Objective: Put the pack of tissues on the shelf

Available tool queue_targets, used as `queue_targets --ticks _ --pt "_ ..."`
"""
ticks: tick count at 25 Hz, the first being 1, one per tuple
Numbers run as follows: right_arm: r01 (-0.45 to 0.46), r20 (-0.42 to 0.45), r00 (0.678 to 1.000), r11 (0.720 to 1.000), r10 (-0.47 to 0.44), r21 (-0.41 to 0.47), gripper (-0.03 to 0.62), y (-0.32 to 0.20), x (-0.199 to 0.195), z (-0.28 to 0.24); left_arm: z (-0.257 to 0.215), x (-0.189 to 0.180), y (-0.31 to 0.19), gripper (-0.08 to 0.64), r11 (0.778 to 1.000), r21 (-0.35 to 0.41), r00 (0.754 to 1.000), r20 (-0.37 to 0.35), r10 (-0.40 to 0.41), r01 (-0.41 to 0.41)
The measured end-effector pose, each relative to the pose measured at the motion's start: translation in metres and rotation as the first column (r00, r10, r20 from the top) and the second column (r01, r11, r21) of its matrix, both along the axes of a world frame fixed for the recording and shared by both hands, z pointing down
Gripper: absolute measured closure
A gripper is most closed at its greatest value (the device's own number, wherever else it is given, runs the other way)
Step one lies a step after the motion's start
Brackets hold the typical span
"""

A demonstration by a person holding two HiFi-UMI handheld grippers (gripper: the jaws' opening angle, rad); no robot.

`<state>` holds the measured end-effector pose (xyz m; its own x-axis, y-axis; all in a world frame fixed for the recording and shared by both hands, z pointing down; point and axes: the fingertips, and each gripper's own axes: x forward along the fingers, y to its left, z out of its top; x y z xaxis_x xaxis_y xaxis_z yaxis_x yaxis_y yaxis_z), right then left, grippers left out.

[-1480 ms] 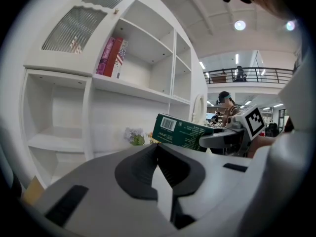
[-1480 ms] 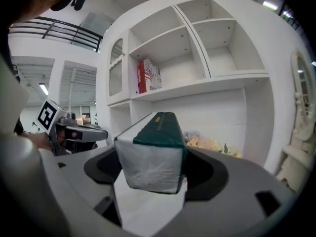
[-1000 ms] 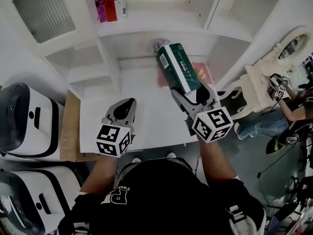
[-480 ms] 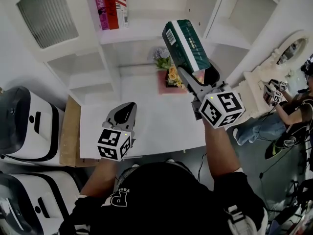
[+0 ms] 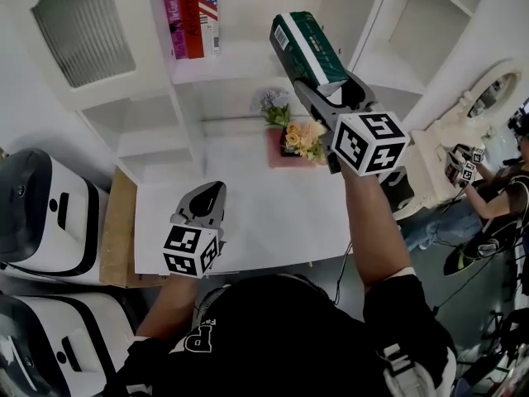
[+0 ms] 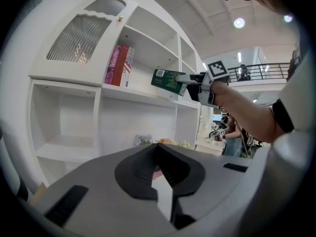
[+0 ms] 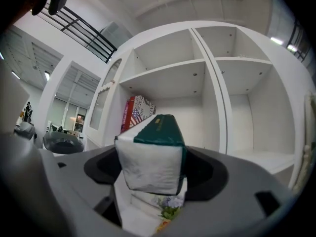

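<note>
2 grippers show in the head view. The right gripper [image 5: 324,89] is raised in front of the white cabinet. Its jaws stand wide apart and are clamped on the near end of the pack of tissues [image 5: 302,46]. The green-and-white pack juts out beyond the jaw tips, in the air, level with the shelf [image 5: 248,58] and to the right of the books [image 5: 192,13]. The left gripper [image 5: 211,195] hovers low over the white table [image 5: 256,222], jaws closed together with nothing between them. Flowers [image 5: 299,135] stand at the table's back edge.
</note>
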<state>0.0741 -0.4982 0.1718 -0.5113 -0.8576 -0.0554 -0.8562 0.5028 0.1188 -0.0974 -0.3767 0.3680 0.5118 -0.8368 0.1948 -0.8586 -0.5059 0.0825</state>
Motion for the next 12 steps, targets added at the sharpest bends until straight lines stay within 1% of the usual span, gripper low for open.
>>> queue_targets --ticks 6,12 --pt "-0.010 -0.024 1.000 1.000 0.009 -0.022 0.222 -0.040 -0.008 -0.010 0.004 -0.007 -0.003 0.546 1.000 -0.010 1.000 0.002 -0.025 0.025" --pt "-0.010 -0.031 1.000 0.995 0.007 -0.099 0.222 -0.088 -0.018 -0.010 0.012 -0.009 -0.003 0.546 0.999 -0.031 0.999 0.003 -0.043 0.043"
